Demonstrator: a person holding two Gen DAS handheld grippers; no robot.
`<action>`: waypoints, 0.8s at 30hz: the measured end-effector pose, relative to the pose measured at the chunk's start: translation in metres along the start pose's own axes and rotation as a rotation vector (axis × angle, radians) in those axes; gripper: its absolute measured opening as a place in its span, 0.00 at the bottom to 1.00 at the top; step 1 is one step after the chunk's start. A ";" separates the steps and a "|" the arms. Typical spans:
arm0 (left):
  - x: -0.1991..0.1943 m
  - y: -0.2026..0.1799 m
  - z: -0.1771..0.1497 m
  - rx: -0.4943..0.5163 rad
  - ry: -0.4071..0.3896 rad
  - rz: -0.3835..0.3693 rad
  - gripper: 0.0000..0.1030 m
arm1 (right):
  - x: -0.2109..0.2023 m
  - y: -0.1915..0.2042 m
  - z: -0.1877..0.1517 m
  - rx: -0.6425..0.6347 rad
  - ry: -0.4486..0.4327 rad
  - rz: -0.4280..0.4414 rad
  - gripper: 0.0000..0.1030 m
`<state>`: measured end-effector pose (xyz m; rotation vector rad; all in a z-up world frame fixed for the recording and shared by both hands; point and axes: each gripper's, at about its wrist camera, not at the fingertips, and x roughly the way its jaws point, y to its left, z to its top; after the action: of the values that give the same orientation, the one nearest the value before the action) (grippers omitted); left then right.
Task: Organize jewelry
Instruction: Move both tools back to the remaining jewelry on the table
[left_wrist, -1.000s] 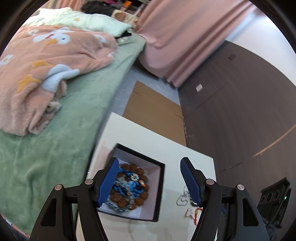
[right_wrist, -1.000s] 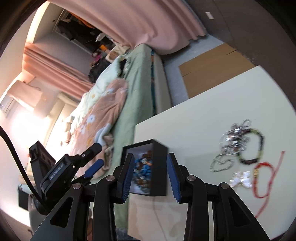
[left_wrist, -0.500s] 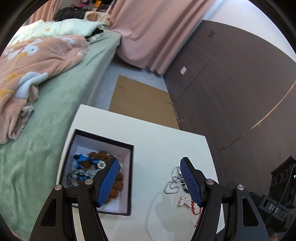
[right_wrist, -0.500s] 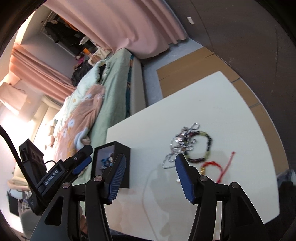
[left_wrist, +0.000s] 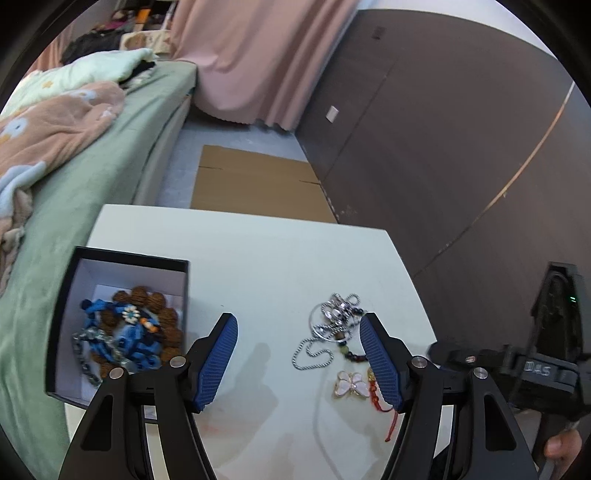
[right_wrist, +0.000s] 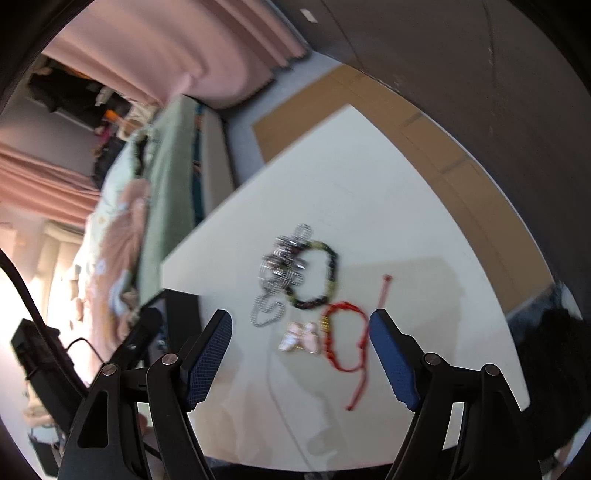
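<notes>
A black box (left_wrist: 66, 302) with a white lining sits at the table's left and holds blue, brown and silver jewelry (left_wrist: 125, 332). Loose pieces lie to its right: a silver chain (left_wrist: 314, 354), a dark bead bracelet (right_wrist: 317, 273), a pink butterfly brooch (left_wrist: 351, 384) and a red cord bracelet (right_wrist: 343, 339). My left gripper (left_wrist: 299, 362) is open and empty above the table between box and pile. My right gripper (right_wrist: 301, 358) is open and empty just above the brooch and red cord. The box shows at the left of the right wrist view (right_wrist: 181, 306).
The white table (left_wrist: 258, 251) stands beside a bed with a green sheet (left_wrist: 96, 177) and a pink blanket (left_wrist: 48, 125). Flat cardboard (left_wrist: 255, 188) lies on the floor beyond it. A dark wall (left_wrist: 443, 147) runs along the right. Pink curtains (left_wrist: 258, 55) hang behind.
Both grippers have swung right from the box toward the loose pile. My right gripper has opened wider and come closer to the brooch and red cord.
</notes>
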<state>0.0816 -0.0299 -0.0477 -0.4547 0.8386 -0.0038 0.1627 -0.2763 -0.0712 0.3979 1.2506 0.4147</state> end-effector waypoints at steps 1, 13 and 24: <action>0.001 -0.001 -0.001 0.008 0.003 -0.002 0.68 | 0.004 -0.003 0.000 0.004 0.015 -0.012 0.75; 0.005 -0.001 -0.003 0.011 0.032 0.009 0.64 | 0.044 -0.005 -0.005 -0.111 0.122 -0.209 0.42; -0.001 0.006 -0.001 -0.007 0.022 0.010 0.64 | 0.044 0.001 -0.012 -0.187 0.093 -0.296 0.02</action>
<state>0.0798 -0.0248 -0.0499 -0.4582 0.8631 0.0033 0.1627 -0.2525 -0.1106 0.0327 1.3245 0.2950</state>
